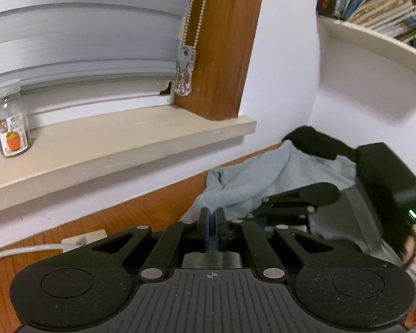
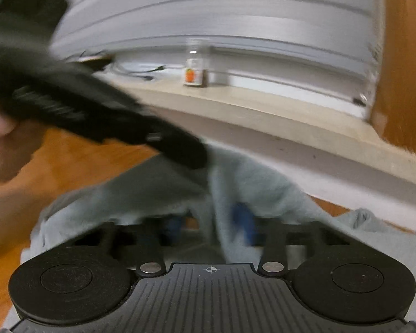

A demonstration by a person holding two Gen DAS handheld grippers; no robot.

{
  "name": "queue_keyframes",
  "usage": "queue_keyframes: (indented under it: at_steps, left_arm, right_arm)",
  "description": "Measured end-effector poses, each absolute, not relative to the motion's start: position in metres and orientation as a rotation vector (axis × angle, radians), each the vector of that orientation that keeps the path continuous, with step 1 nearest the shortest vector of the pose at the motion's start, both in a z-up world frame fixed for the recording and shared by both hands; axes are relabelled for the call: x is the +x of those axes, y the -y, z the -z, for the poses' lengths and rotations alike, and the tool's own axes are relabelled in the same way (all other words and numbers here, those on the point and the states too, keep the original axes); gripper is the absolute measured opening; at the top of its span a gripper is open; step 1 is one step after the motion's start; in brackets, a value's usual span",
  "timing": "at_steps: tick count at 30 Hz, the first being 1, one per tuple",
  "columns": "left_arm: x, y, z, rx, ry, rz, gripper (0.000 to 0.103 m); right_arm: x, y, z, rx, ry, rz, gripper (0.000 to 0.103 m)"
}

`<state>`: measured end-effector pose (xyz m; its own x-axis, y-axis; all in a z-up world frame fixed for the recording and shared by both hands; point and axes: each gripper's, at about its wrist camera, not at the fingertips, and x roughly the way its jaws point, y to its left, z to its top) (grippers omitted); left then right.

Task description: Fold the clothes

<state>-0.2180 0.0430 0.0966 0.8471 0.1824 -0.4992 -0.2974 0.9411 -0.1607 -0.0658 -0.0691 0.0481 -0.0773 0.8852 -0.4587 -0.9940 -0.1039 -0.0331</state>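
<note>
A light grey garment point(image 1: 266, 177) lies bunched on the wooden table against the wall. In the left wrist view my left gripper point(image 1: 213, 217) is shut, its blue pads pressed together with nothing visible between them, just before the garment's near edge. The right gripper's body point(image 1: 299, 198) shows to its right over the cloth. In the blurred right wrist view my right gripper point(image 2: 210, 224) stands open with a fold of the grey garment point(image 2: 252, 186) hanging between its blue pads point(image 2: 242, 222). The left gripper's body point(image 2: 102, 111) crosses the upper left there.
A cream windowsill point(image 1: 119, 141) carries a small glass jar point(image 1: 12, 122) with an orange label. Grey blinds point(image 1: 77, 27) and a bead chain point(image 1: 197, 8) hang above. A bookshelf point(image 1: 380, 8) is at upper right. A white socket and cable point(image 1: 83, 240) sit on the wooden table point(image 1: 141, 211).
</note>
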Motion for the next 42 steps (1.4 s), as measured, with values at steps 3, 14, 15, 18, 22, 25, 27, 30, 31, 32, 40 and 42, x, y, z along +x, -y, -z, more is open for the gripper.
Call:
queue_keyframes:
  at_steps: [3,14,15,18,22,25,27,30,31,32,40,42]
  left_arm:
    - [-0.232,-0.046,-0.096,-0.257,-0.480,-0.260,0.005]
    - [-0.249,-0.052,-0.032,-0.306,-0.632,-0.293,0.025]
    - [-0.249,-0.052,-0.028,-0.297,-0.644,-0.300,0.025]
    - [-0.250,-0.049,-0.018,-0.264,-0.675,-0.322,0.038]
    - [-0.258,-0.048,-0.017,-0.224,-0.687,-0.327,0.045]
    - [-0.263,-0.043,-0.015,-0.198,-0.699,-0.324,0.045]
    - [-0.265,-0.042,-0.014,-0.184,-0.696,-0.319,0.044]
    - [-0.265,-0.043,-0.014,-0.186,-0.696,-0.305,0.027]
    - [-0.265,-0.043,-0.014,-0.188,-0.696,-0.298,0.023]
    - [-0.265,-0.042,-0.014,-0.185,-0.699,-0.293,0.022]
    - [-0.270,-0.041,-0.014,-0.175,-0.708,-0.290,0.023]
    - [-0.271,-0.041,-0.015,-0.169,-0.710,-0.293,0.023]
  right_arm:
    - [-0.046,0.076,-0.056,-0.322,-0.331,-1.596,0.005]
    - [0.081,0.183,-0.140,-0.005,-0.216,-1.195,0.005]
    - [0.095,0.195,-0.145,0.006,-0.213,-1.134,0.005]
    - [0.136,0.220,-0.143,-0.027,-0.230,-0.940,0.006]
    - [0.191,0.233,-0.116,-0.147,-0.403,-0.723,0.019]
    - [0.212,0.246,-0.098,-0.155,-0.523,-0.718,0.035]
    - [0.212,0.249,-0.092,-0.180,-0.548,-0.739,0.046]
    - [0.190,0.250,-0.096,-0.228,-0.440,-0.737,0.047]
    - [0.181,0.249,-0.099,-0.232,-0.388,-0.739,0.048]
    - [0.173,0.246,-0.101,-0.229,-0.355,-0.772,0.049]
    - [0.115,0.189,-0.083,-0.359,-0.372,-1.078,0.058]
    - [0.107,0.174,-0.074,-0.414,-0.394,-1.157,0.058]
